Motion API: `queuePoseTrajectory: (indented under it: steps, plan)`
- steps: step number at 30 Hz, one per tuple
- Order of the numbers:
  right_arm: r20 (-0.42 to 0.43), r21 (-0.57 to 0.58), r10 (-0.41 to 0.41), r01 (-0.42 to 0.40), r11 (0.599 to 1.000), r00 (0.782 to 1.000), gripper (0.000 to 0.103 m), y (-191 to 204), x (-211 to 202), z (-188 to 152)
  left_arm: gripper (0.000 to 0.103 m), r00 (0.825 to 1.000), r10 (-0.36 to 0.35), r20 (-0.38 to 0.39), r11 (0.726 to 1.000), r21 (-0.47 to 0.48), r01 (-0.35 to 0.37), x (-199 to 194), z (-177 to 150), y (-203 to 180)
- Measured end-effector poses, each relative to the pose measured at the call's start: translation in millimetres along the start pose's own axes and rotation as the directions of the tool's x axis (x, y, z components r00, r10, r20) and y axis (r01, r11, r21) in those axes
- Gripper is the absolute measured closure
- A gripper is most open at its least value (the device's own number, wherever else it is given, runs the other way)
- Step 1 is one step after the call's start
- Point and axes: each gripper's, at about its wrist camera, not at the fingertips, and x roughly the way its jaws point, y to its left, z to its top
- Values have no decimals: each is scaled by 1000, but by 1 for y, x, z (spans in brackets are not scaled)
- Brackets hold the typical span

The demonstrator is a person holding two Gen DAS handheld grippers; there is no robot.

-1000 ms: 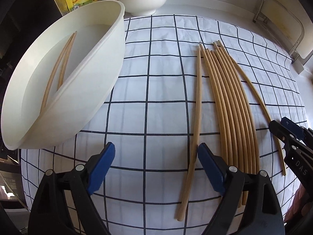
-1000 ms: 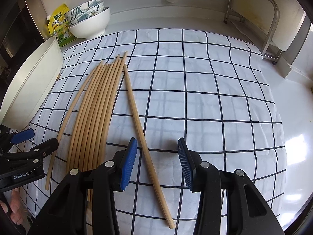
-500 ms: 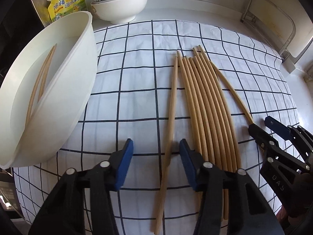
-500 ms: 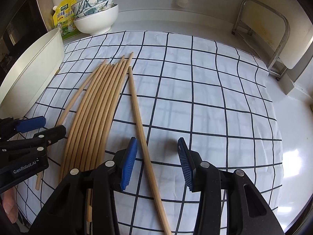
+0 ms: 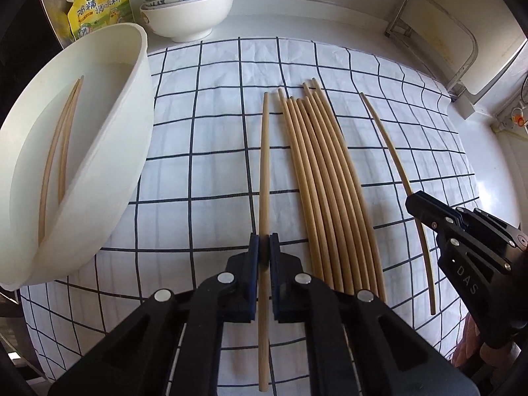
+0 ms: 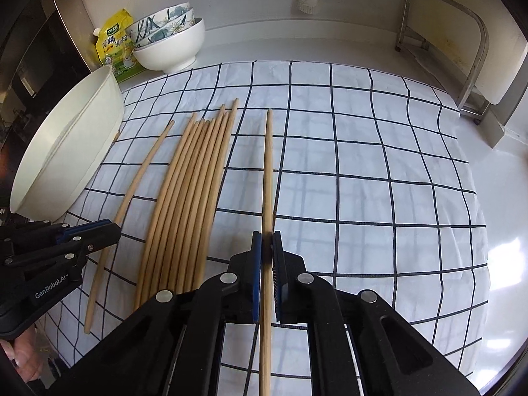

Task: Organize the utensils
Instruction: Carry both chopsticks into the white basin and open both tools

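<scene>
A bundle of pale wooden chopsticks (image 5: 333, 191) lay side by side on the checked cloth. One single chopstick (image 5: 264, 178) sat left of it, another (image 6: 268, 178) right. Two more (image 5: 57, 161) leaned inside the white plastic basin (image 5: 109, 171) at far left.

A checked cloth (image 5: 204, 165) lies spread on the counter (image 6: 514, 264). Taking the bundle of chopsticks (image 5: 330, 181) on the cloth as the landmark: one single chopstick (image 5: 264, 165) lies just left of it, another chopstick (image 5: 396, 165) lies to its right. Further left of the bundle a large basin (image 5: 109, 171) sits on the cloth's edge, with two chopsticks (image 5: 61, 158) lying in it. Behind the bundle, beyond the cloth, stand stacked bowls (image 5: 188, 10), with a pouch (image 5: 99, 6) beside them.
</scene>
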Motion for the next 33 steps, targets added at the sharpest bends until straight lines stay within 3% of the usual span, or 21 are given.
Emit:
queuePoseTrajectory:
  steps: [6,10,18,25,33]
  plan:
    - [54,28,42,-43,999,998,97,14,-26,20,96,997,-33,74,999,15,32,-39,12,11]
    - [97,20,78,-81,997,992,97,38,-40,38,96,991,-18,135,1000,2,18,-65,23,34]
    - [138,-69,163,-154,986,977,97,121,-47,82,96,974,66,215,994,-102,-45,-106,39,121]
    - [100,-124,248,-235,964,964,97,199,-27,113,96,969,120,217,980,-184,-81,-110,45,194]
    - [10,-147,255,-251,957,967,97,259,13,126,96,978,122,168,977,-195,-88,-84,54,242]
